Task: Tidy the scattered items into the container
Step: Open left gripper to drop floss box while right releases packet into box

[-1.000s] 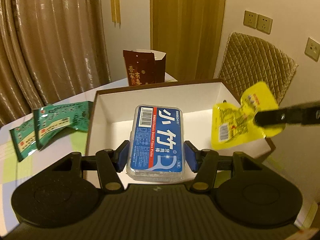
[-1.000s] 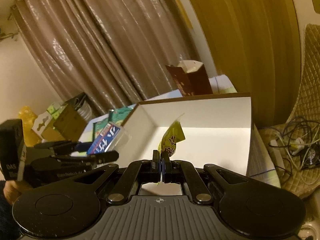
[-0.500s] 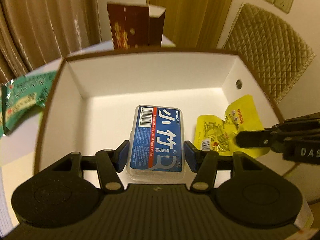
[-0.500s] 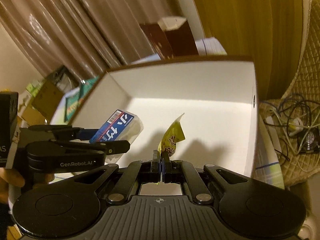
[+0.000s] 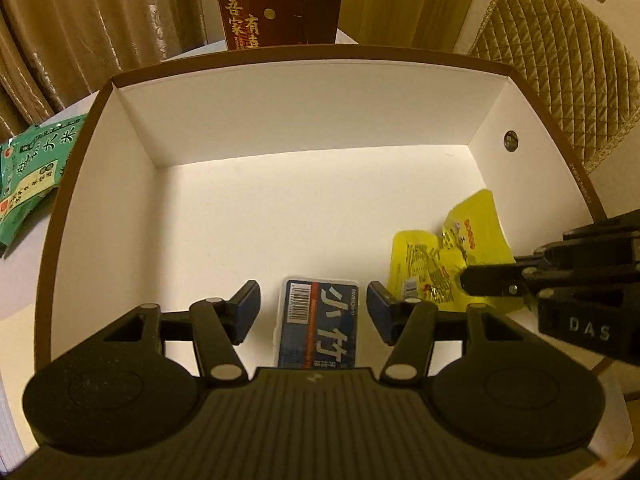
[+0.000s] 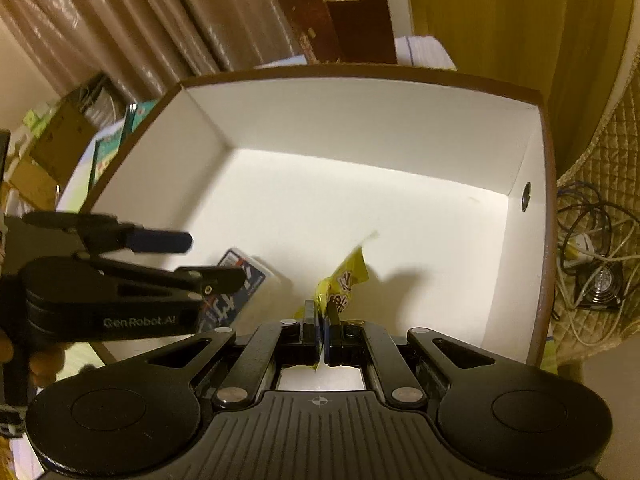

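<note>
Container (image 5: 120, 152), a white-walled box with a brown rim, holds both grippers over its floor. Behind its far wall stands a brown carton (image 5: 276, 4) printed in gold Chinese characters; left of it lie green packets (image 5: 32, 172). Left gripper (image 5: 312, 300), marked "GenRobot.AI", is opening, pads clear of the blue floss-pick case (image 5: 316, 328), which seems to rest on the floor. Right gripper (image 6: 320, 316), marked "DAS", pinches the yellow sachet (image 6: 348, 276).

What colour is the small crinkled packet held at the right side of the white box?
Bright yellow with red print, seen best in the left wrist view.
</note>
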A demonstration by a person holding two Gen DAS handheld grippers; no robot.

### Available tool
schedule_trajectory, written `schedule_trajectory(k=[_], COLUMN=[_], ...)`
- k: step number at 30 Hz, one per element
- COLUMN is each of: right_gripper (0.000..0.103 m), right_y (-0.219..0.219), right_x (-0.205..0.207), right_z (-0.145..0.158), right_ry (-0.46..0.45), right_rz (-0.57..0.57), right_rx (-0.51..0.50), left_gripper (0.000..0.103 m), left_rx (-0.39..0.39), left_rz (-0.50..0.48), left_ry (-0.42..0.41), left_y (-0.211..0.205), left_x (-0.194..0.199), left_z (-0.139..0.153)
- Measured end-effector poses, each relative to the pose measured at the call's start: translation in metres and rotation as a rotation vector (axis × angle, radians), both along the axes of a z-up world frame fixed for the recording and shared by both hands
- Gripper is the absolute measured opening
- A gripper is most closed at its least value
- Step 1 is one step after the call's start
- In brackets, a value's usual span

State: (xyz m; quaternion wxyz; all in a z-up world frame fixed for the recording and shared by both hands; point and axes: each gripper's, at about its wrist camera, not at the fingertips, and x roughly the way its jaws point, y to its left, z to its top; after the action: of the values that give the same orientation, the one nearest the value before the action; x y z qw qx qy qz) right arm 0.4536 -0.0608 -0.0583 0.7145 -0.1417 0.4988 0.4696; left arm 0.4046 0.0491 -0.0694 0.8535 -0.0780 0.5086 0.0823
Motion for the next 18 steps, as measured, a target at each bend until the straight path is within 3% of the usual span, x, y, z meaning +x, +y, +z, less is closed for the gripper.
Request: schedule_trajectory(k=[6,8,10,18], right_gripper=[0.002,0.016,0.059,0.089], right_y=[0.007,0.009,0.011,0.018], right_x=[-0.001,-0.002,-0.004,-0.015], right_z=[0.0,-0.001,-0.002,-0.003], right_ry=[-0.028,-0.04,-0.061,-0.134], right_rz=[0.036,0.039,0.04,0.095], right_rx=[-0.036,-0.051,-0.06,-0.085], left_gripper=[0.068,0.072,0.075,0.084], left_rx=[0.04,0.044,0.044,0.07], left_rz=[0.005,0.015,0.024,0.041], left_ry=[0.004,0.005,0.007,0.0], left_y=[0.003,0.005,0.006,0.007], left_x=[-0.003,-0.006,-0.009,-0.019], left_z=[0.001,0.002,0.003,0.01])
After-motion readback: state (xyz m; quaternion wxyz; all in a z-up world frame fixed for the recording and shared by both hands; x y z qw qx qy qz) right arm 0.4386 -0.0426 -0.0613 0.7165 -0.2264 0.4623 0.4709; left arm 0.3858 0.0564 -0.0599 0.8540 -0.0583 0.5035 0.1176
